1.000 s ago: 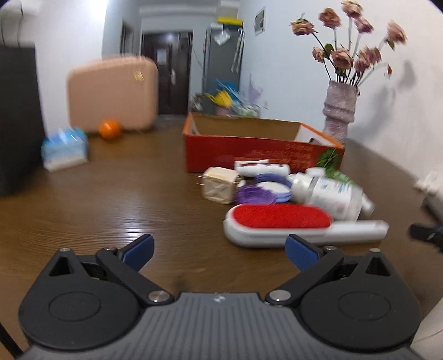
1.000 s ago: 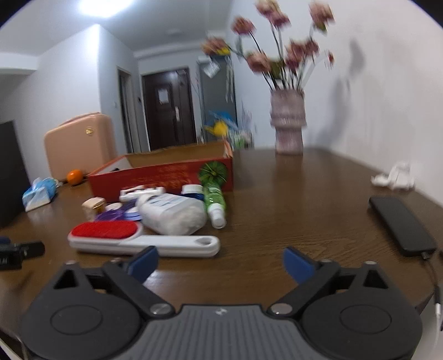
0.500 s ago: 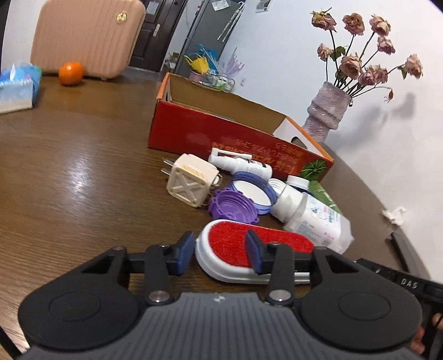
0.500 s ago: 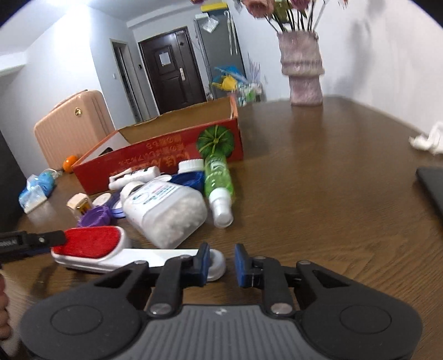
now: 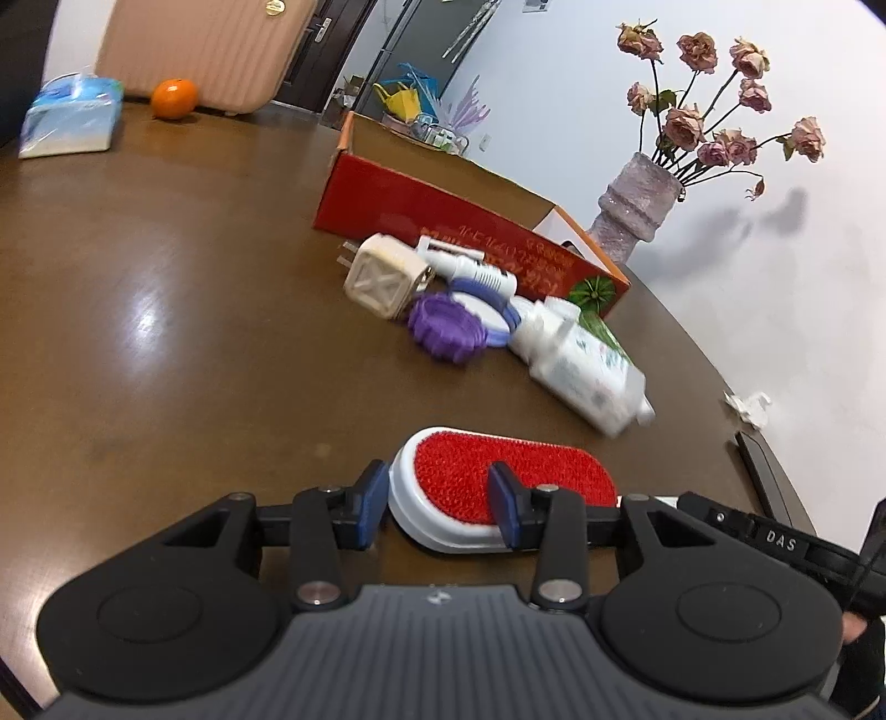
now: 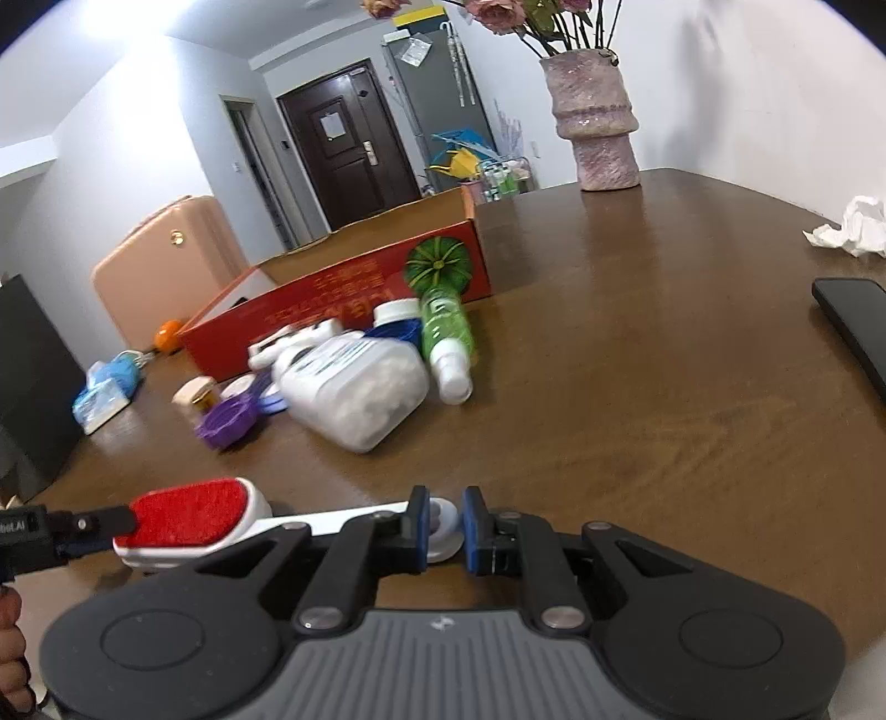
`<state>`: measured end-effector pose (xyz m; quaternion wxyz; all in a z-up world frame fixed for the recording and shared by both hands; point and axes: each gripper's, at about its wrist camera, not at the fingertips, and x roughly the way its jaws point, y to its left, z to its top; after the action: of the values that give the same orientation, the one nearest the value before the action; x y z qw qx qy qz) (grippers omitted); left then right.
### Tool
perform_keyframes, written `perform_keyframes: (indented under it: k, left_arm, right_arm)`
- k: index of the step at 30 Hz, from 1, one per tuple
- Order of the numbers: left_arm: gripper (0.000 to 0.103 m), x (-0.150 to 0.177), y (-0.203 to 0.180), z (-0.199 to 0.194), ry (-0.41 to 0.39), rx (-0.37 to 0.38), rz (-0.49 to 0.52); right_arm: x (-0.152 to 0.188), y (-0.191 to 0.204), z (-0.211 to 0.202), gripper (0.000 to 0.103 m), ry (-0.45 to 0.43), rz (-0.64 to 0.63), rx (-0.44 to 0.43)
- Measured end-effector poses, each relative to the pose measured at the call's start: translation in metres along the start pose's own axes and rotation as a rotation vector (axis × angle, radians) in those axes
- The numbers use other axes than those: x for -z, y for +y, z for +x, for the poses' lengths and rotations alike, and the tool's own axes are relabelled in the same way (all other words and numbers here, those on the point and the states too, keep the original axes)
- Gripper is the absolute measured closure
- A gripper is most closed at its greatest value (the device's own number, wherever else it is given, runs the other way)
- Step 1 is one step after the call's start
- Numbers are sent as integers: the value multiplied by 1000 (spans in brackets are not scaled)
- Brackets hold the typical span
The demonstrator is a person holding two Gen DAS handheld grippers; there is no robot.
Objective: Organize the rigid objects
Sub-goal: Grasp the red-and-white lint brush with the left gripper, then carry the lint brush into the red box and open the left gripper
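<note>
A lint brush (image 5: 520,465) with a red pad and white body lies on the brown table near its front edge. My left gripper (image 5: 440,507) is shut across the brush's head end, blue pads against both sides. In the right wrist view the brush (image 6: 188,507) runs from left to centre. There my right gripper (image 6: 446,526) has its jaws closing on the round end of the white handle, pads touching it. Behind the brush stands an open red cardboard box (image 5: 432,205). In front of the box lie a white plug adapter (image 5: 382,277), a purple lid (image 5: 443,327), a white bottle (image 5: 581,365) and a green bottle (image 6: 443,332).
A vase of dried roses (image 5: 637,216) stands at the back right. A black phone (image 6: 853,315) and a crumpled tissue (image 6: 853,227) lie at the right edge. A tissue pack (image 5: 72,116) and an orange (image 5: 174,98) sit far left, before a pink suitcase (image 5: 210,50).
Both grippers went from wide open to closed on the lint brush, the left on its head, the right on its handle end. Both cameras came closer and tipped downward.
</note>
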<state>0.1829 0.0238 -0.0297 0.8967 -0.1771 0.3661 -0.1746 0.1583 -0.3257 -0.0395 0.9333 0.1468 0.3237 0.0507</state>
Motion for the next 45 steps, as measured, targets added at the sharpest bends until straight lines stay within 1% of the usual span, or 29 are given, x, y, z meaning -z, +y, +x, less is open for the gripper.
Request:
perform_keyframes:
  k: [2,3,6,8,11,14,17,20,22,25,28,31,33,35,37,40,42,44,45]
  left_arm:
    - [63,4,5,-7,2,6,-34]
    - [63,5,10,-8,15,13,-73]
    - [62,4,18,-7,30,32,-146]
    - [62,6,22,-6,24,42,-180]
    - [63,8,21,-8,13,40,-181]
    - [63,6,12,-10,11,35,-166]
    - [63,0,1,-18,-43,61,-138]
    - [63,-19,-7,-25,-111,101,-108]
    - [63,-37,-10,-26,-150,122,-95]
    - [63,-67,-11,-21,-199,134,-108]
    - [63,-104,-9,-5,-238,143,-122]
    - [63,-143,-7,19,-256,141,-136]
    - [63,-163,-4,36,-270,133,-137]
    - [63,-180,1,56,-255,127,-136]
    - [64,-198,8,79,-234,119,-146]
    - [64,-215,17,108,-216,89,-127]
    - [63,-220,26,127,-200,60,-136]
    - [63,-216,35,139,-190,49,-147]
    - [63,-212,37,147,-176,39,-139]
  right_arm:
    - [7,3,-5,91,1,-13,-11]
    - [10,4,-6,91,-3,-19,-16]
    - [16,7,-7,91,-40,-54,-19]
    - [18,3,-8,91,-54,-32,-34]
    - [19,0,-8,90,-62,-10,-48]
    - [19,0,-11,91,-62,8,-31]
    - [11,0,-24,91,-102,7,-28]
    - [-10,4,-37,91,-160,-2,-43]
    - [-28,9,-41,91,-206,-15,-52]
    - [-58,17,-35,91,-253,-20,-75]
    - [-92,24,-15,91,-285,-24,-92]
    - [-130,26,14,91,-292,-3,-109]
    - [-155,25,35,91,-288,17,-123]
    - [-175,24,58,91,-278,28,-117]
    - [-189,22,83,91,-264,30,-106]
    - [-204,18,123,92,-232,46,-97]
    - [-209,16,149,92,-201,53,-93]
    - [-208,15,169,92,-174,49,-82]
    - [-206,19,177,93,-168,11,-51]
